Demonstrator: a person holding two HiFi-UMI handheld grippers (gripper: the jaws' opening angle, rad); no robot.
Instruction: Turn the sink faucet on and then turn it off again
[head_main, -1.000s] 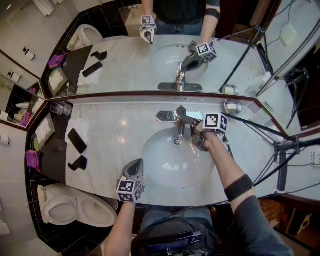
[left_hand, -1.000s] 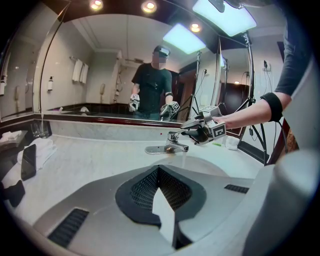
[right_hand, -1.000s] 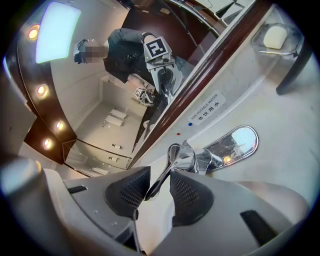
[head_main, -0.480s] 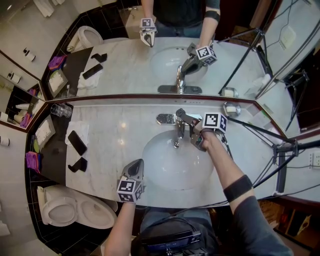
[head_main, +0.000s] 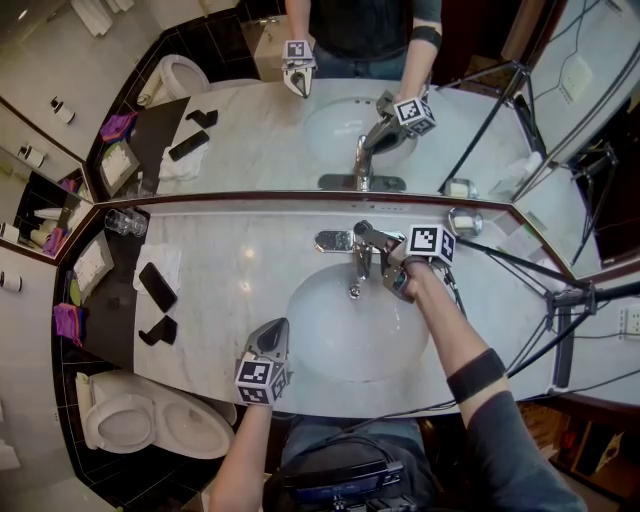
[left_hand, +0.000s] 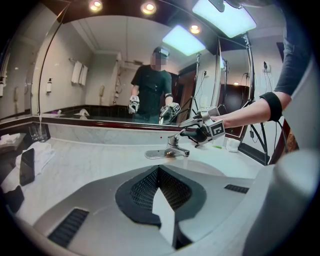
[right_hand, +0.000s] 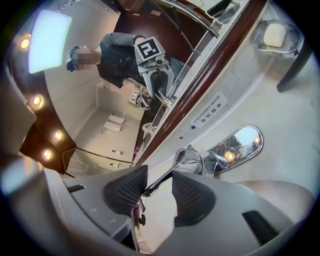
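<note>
Head view: a white marble counter (head_main: 230, 270) was seen under a wide mirror (head_main: 250, 130), with the faucet (head_main: 358, 262) mounted behind the basin (head_main: 300, 330) and a toilet (head_main: 150, 420) well off to the faucet's left.

Left gripper view: the left gripper (left_hand: 159, 172) was held clenched and empty, well short of the faucet.

Right gripper view: the right gripper (right_hand: 157, 190), its jaws just opened, was spread loosely around the faucet's lever (right_hand: 162, 182).

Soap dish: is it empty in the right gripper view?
No, a pale bar of soap lies in the soap dish.
</note>
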